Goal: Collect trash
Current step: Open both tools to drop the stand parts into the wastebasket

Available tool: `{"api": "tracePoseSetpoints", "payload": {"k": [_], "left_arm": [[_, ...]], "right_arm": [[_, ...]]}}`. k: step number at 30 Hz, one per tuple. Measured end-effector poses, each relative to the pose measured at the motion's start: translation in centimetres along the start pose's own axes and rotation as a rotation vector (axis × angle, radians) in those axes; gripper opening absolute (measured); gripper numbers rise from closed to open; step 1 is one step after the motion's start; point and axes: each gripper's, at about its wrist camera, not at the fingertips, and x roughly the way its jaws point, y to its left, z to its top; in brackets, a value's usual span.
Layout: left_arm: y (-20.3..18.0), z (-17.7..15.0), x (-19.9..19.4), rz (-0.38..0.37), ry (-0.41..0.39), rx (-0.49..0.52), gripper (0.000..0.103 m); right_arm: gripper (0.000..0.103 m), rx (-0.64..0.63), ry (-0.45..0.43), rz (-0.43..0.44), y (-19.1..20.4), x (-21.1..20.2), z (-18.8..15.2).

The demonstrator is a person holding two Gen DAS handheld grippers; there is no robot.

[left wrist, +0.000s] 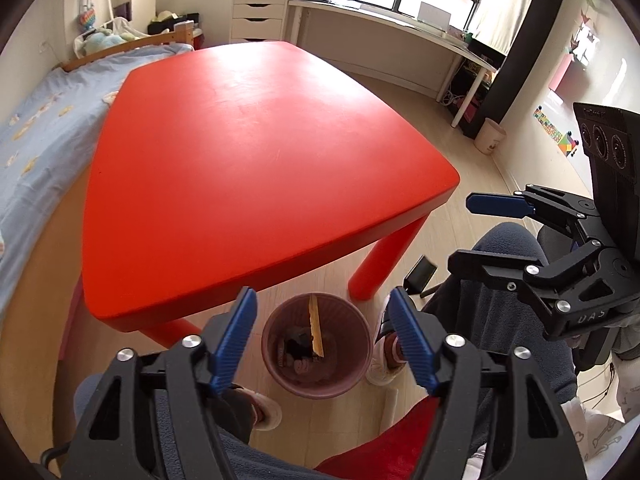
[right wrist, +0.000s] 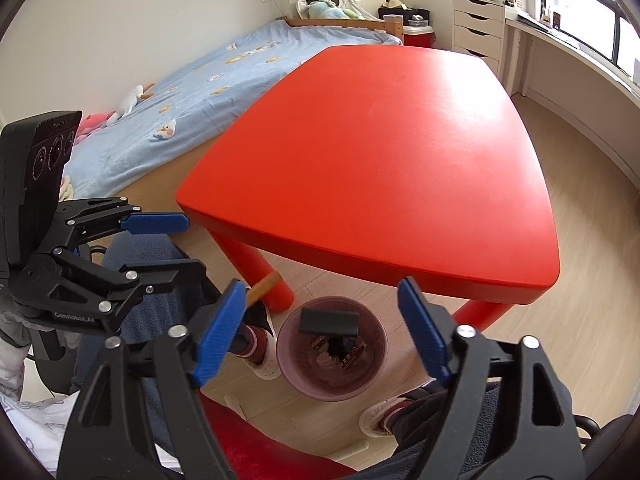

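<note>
Both pairs of tongs hang over the person's lap with jaws spread wide and nothing pressed between the blue pads: the left tongs (left wrist: 322, 336) frame a brown waste bin (left wrist: 362, 344) standing on the wooden floor (left wrist: 440, 152) between the person's feet, and the right tongs (right wrist: 320, 328) look down on the same waste bin (right wrist: 378, 376) from the other side. From the left wrist, a yellowish strip (left wrist: 316, 330) stands steeply in the bin's mouth, its lower end among dark scraps at the bottom. From the right wrist, a flat black piece (right wrist: 330, 321) is at the bin's far rim; whether it rests there or is in mid-air I cannot tell. More printed wrappers (right wrist: 338, 354) lie inside below it. Beyond the bin stands the red tabletop (left wrist: 256, 152), its near legs just behind the bin. A bed (right wrist: 192, 80) with a pale blue cover runs along the table's far side.
</note>
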Motion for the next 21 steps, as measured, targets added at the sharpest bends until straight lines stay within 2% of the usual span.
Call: {"api": "tracePoseSetpoints", "payload": {"k": [2, 7, 15, 21], "left_arm": [[0.4, 0.0, 0.0, 0.024, -0.004, -0.011, 0.087], [1.0, 0.1, -0.2, 0.037, -0.011, -0.035, 0.095], [1.5, 0.1, -0.3, 0.037, -0.019, -0.071, 0.096], [1.8, 0.7, -0.5, 0.039, -0.023, -0.057, 0.096]], "right_arm": [[0.092, 0.010, 0.004, -0.015, -0.4, 0.1, 0.0], [0.100, 0.032, 0.002, -0.022, -0.9, 0.2, -0.1], [0.100, 0.066, 0.011, -0.015, -1.1, 0.3, 0.3], [0.100, 0.068, 0.017, -0.026, -1.1, 0.4, 0.8]]}}
